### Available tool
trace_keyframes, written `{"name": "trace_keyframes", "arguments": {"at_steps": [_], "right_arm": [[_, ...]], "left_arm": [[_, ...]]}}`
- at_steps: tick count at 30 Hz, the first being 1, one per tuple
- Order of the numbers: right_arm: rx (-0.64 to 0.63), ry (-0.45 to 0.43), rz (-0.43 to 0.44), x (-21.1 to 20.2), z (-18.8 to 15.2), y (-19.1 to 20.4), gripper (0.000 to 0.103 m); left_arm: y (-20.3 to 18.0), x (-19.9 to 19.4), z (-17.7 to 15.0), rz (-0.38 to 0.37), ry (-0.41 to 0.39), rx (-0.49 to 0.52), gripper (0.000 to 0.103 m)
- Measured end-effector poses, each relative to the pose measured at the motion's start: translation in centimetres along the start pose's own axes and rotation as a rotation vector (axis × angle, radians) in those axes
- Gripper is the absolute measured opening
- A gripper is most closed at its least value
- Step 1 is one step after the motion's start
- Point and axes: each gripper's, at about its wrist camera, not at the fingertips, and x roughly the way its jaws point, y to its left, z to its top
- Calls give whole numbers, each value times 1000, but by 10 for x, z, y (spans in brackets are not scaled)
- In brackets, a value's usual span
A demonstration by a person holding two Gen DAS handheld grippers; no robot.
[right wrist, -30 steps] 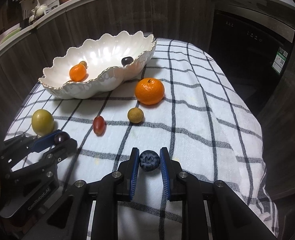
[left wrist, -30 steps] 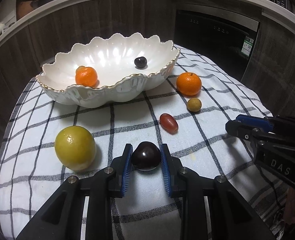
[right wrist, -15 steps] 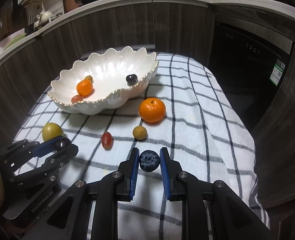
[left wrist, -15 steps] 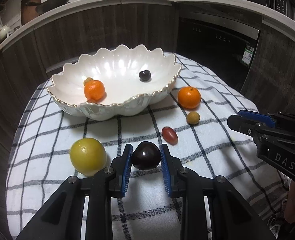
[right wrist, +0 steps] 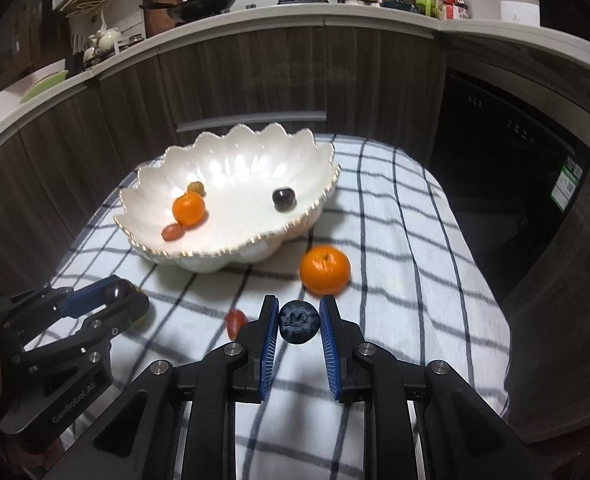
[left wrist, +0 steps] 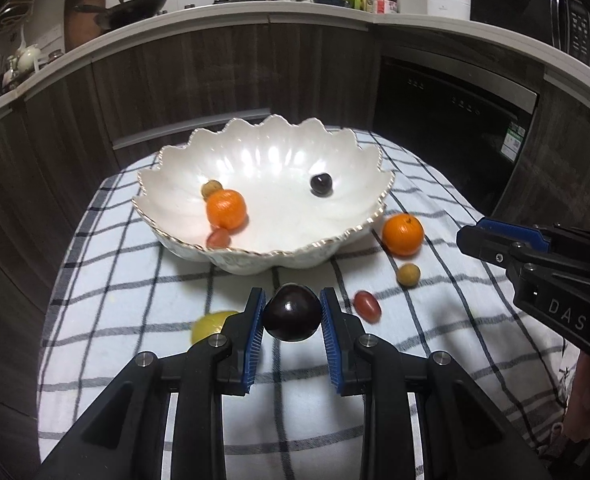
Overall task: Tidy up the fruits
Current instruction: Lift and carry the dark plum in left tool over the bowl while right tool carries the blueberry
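Observation:
My left gripper (left wrist: 291,314) is shut on a dark plum (left wrist: 292,312), held above the cloth in front of the white scalloped bowl (left wrist: 355,168). My right gripper (right wrist: 299,322) is shut on a blueberry (right wrist: 299,322), also raised before the bowl (right wrist: 255,148). The bowl holds a mandarin (left wrist: 226,208), a red grape tomato (left wrist: 218,237), a small brown fruit (left wrist: 211,189) and a dark cherry (left wrist: 321,184). On the cloth lie a mandarin (left wrist: 402,234), a small brown fruit (left wrist: 408,274), a red grape tomato (left wrist: 367,306) and a yellow lemon (left wrist: 211,325).
A checked cloth (left wrist: 115,280) covers the small table, whose edges drop off left and right. Dark wood cabinets (left wrist: 215,80) and a dishwasher (left wrist: 447,112) stand behind it. The right gripper's body (left wrist: 543,280) is at the right in the left wrist view.
Both grippers have risen and moved back from the table with their fruit held. The bowl and loose fruit now look farther and lower in both views.

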Motion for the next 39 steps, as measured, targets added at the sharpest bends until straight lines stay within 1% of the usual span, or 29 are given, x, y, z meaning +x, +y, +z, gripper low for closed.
{"name": "trace_keyframes", "arguments": {"at_steps": [8, 20, 39], "right_arm": [[-29, -27, 18, -1, 23, 8, 23], [-58, -67, 37, -4, 52, 19, 23], [-81, -72, 57, 22, 101, 32, 23]], "left_arm": [[14, -8, 18, 14, -32, -34, 28], [28, -17, 44, 41, -72, -43, 28], [58, 8, 82, 73, -63, -82, 28]]}}
